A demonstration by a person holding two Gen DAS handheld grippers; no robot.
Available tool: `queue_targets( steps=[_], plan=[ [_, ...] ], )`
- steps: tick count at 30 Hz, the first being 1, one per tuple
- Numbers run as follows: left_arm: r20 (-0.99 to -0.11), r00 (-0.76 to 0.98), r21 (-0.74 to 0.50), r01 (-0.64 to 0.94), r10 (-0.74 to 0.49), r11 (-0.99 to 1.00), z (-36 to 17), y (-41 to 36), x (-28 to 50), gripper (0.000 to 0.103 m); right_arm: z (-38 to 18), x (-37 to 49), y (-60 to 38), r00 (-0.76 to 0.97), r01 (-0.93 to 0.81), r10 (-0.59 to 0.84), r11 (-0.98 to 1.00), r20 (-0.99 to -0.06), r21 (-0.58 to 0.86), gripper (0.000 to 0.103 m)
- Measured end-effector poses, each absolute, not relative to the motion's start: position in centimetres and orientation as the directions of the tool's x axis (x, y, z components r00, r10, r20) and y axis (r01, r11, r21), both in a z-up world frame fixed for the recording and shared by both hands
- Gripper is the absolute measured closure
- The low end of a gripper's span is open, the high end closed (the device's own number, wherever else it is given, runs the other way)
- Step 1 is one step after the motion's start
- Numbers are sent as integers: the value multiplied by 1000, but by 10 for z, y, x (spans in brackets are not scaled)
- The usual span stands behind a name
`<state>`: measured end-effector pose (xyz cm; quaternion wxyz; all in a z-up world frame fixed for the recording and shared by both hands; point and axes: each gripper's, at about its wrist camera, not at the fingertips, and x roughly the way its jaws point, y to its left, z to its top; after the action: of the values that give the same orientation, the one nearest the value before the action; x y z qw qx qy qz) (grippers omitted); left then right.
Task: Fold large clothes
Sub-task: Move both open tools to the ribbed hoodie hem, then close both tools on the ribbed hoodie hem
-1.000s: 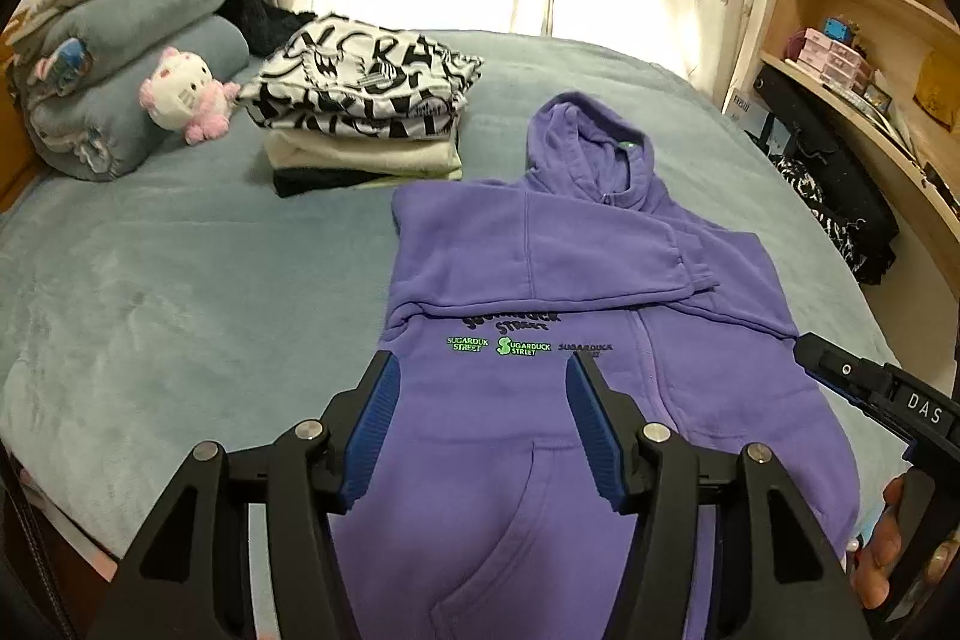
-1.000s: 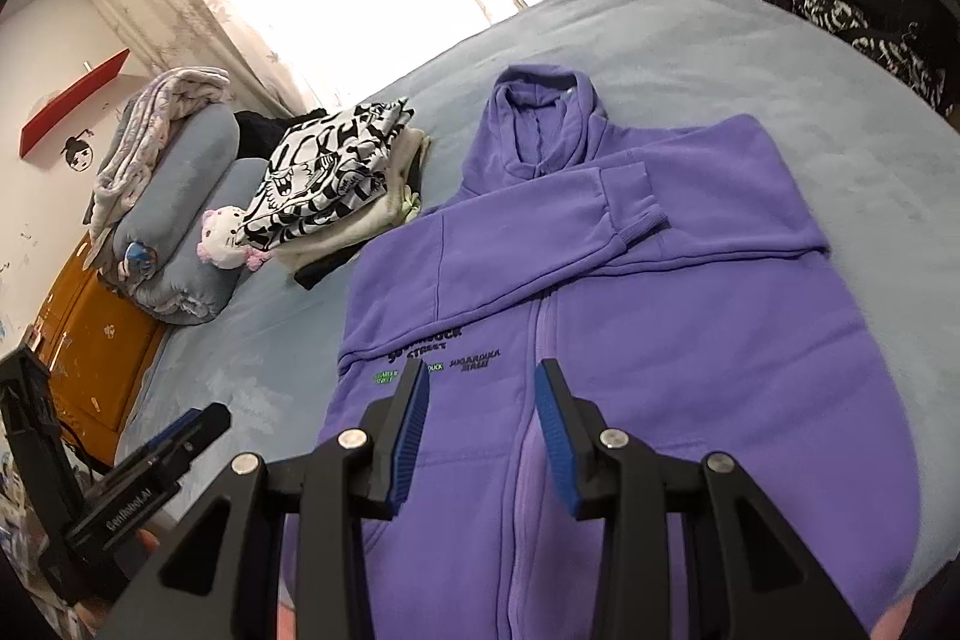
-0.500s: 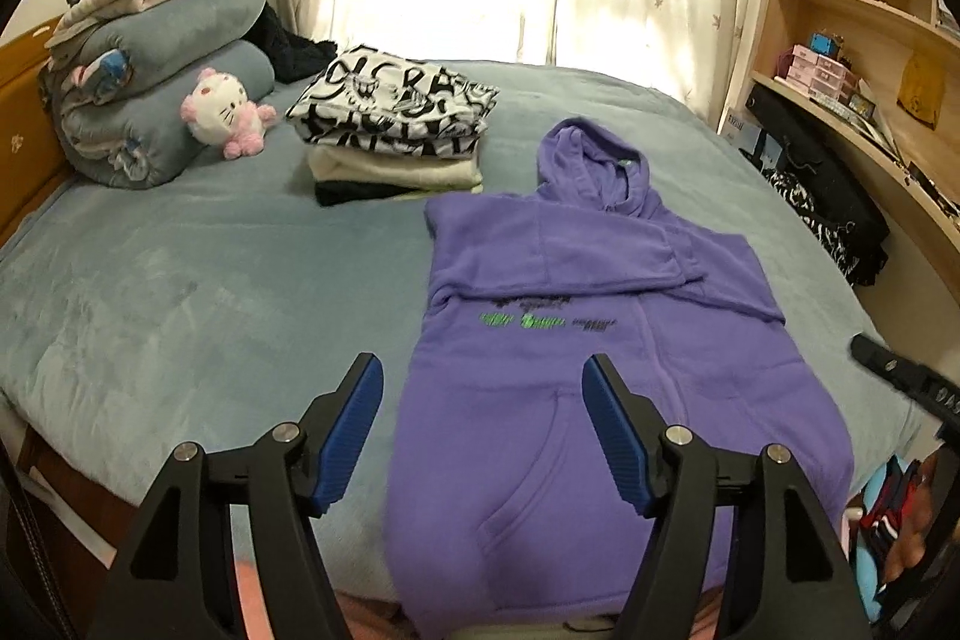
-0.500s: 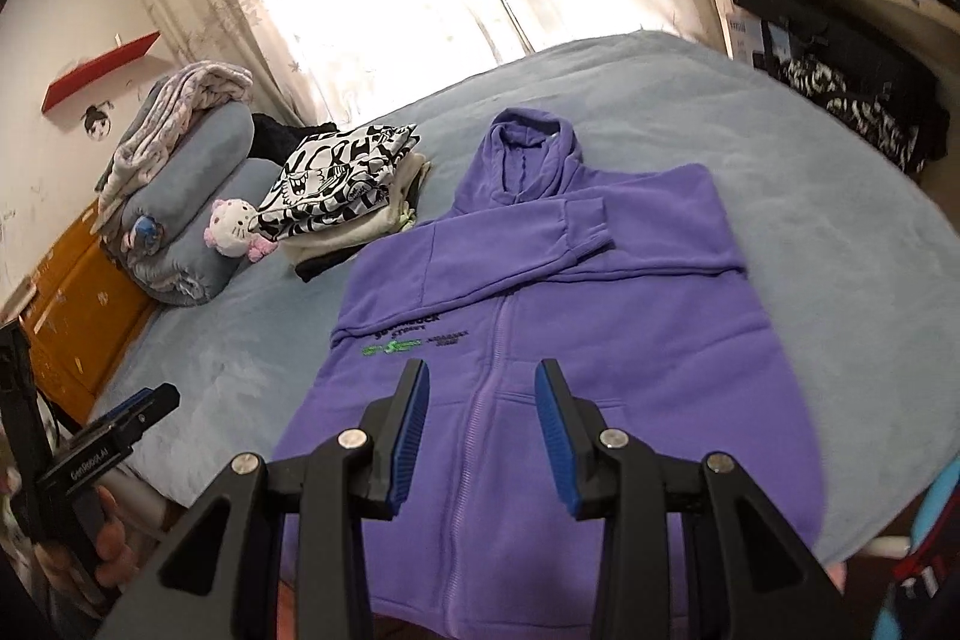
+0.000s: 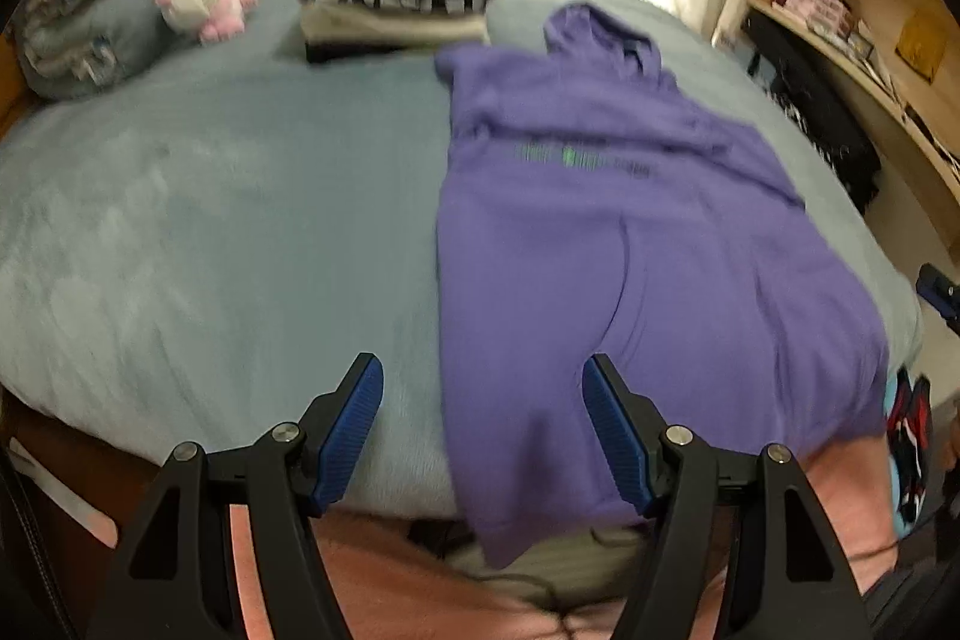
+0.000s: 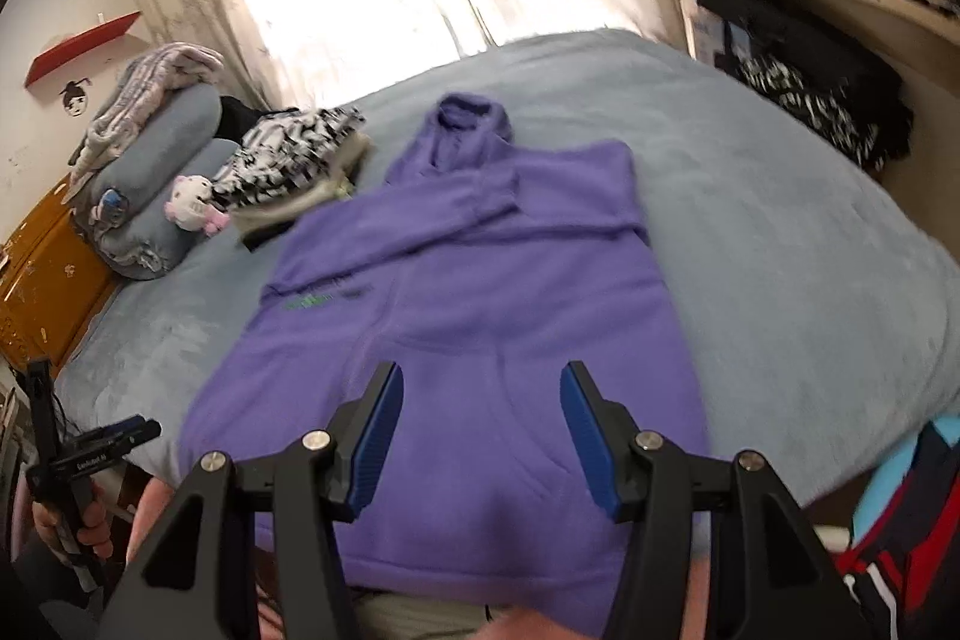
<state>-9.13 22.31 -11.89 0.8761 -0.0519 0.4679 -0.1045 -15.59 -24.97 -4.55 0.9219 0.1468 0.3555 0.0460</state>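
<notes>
Hoodie (image 6: 480,316): spread flat on the bed (image 6: 810,250), sleeves crossed over the chest, hem hanging over the near edge, ready for a lengthwise fold.
Left gripper (image 5: 483,427): jaws released, nothing between them, straddling the hoodie's left edge near the hem.
Right gripper (image 6: 483,439): jaws just opened wider, empty, above the hoodie's pocket.
Folded stack (image 5: 393,1): beyond the hoodie's shoulder, out of the way.
</notes>
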Motion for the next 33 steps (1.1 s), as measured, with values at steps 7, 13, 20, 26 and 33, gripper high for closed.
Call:
queue_targets(
  steps=[7, 13, 20, 26, 33],
  plan=[
    [-820, 446, -338, 129, -359, 932, -169, 241, -102, 36, -94, -173, -297, 672, 98, 130, 960, -729, 262, 48],
    [-811, 431, -376, 134, -395, 917, -181, 238, -98, 35, -133, -179, -329, 614, 172, 187, 917, -767, 361, 49],
    [-825, 428, -345, 134, -368, 929, -185, 226, -94, 32, -146, -173, -310, 578, 50, 311, 909, -755, 413, 67],
    [-815, 424, -363, 161, -396, 918, -185, 222, -93, 32, -149, -175, -306, 568, -1, 354, 903, -743, 429, 67],
    [-831, 391, -360, 166, -396, 918, -193, 218, -87, 27, -153, -167, -304, 562, 15, 331, 912, -758, 410, 73]
  ],
)
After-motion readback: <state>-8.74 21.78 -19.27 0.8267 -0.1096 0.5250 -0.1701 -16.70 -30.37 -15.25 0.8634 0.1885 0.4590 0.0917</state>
